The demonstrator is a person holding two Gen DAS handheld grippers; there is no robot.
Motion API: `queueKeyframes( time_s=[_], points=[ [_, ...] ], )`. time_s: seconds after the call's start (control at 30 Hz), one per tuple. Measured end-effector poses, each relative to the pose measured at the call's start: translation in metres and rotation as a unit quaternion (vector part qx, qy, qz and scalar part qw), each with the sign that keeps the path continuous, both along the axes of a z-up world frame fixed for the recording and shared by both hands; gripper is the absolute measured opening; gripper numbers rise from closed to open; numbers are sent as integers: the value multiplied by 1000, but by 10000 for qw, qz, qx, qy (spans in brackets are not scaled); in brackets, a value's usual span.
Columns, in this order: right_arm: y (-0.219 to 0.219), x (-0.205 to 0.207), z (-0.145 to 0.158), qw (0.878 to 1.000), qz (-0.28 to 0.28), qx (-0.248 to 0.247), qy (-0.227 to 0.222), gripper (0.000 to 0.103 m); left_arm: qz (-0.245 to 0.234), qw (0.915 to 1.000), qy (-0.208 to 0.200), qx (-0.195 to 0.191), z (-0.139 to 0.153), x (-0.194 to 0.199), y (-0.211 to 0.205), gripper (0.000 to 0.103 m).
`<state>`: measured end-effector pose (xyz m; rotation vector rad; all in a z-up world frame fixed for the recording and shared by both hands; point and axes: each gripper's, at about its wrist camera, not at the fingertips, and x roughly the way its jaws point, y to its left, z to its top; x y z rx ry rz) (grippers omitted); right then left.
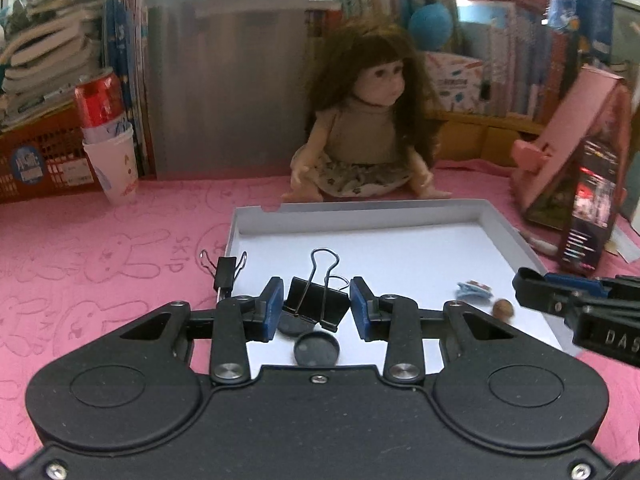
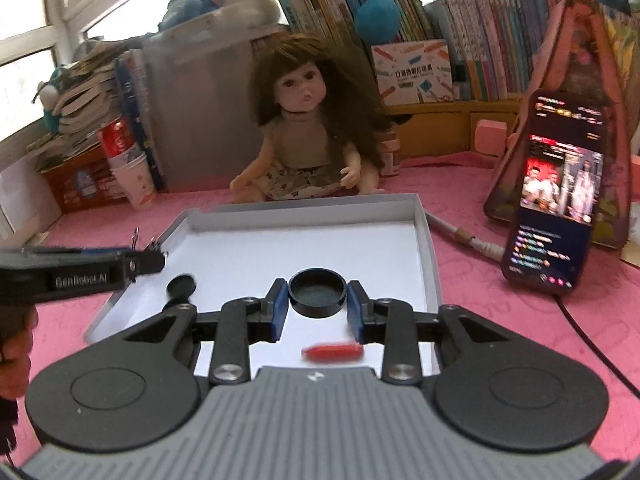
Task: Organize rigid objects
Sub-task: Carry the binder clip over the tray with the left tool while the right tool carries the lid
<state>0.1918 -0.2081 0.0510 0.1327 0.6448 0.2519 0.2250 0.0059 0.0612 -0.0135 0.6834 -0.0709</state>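
A white shallow tray (image 1: pixel 516 236) (image 2: pixel 430 248) lies on the pink cloth. In the left wrist view my left gripper (image 1: pixel 317 307) is shut on a large black binder clip (image 1: pixel 316 300), held over the tray's near part. A small black binder clip (image 1: pixel 225 270) sits on the tray's left rim. A round black lid (image 1: pixel 317 347) lies under the gripper. A blue wrapper (image 1: pixel 474 289) and a walnut (image 1: pixel 503 308) lie at the tray's right. In the right wrist view my right gripper (image 2: pixel 317 306) is shut on a round black cap (image 2: pixel 317 292). A red piece (image 2: pixel 334 351) lies below it.
A doll (image 1: pixel 360 132) (image 2: pixel 304 136) sits behind the tray. A paper cup with a red can (image 1: pixel 110 148) stands at the left. A phone (image 2: pixel 556 196) leans on a pink house-shaped box (image 1: pixel 568 140) at the right, with a cable beside it. Books and a grey bin line the back.
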Motion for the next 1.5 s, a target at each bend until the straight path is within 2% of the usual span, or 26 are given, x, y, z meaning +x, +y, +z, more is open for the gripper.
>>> queueKeyframes(
  time_s=[0.2, 0.37, 0.77, 1.3, 1.4, 1.47, 1.5],
  points=[
    [0, 47, -5, 9989, -210, 77, 400, 36, 184, 9994, 302, 23, -12, 38, -2, 34],
    [4, 71, -16, 9971, -342, -54, 682, 36, 291, 9988, 358, 191, -21, 57, -7, 34],
    [11, 89, -33, 9951, -400, -226, 879, 37, 382, 9973, 537, 330, -46, 74, -12, 34],
    [14, 94, -42, 9938, -417, -271, 993, 37, 401, 9970, 575, 326, -56, 78, -11, 34],
    [15, 94, -41, 9940, -399, -266, 978, 40, 387, 9972, 569, 307, -55, 77, -11, 35],
    [14, 92, -40, 9945, -409, -225, 939, 56, 370, 9972, 571, 295, -54, 75, -10, 35],
    [14, 92, -39, 9948, -403, -206, 910, 56, 349, 9974, 556, 303, -53, 74, -10, 35]
  ],
)
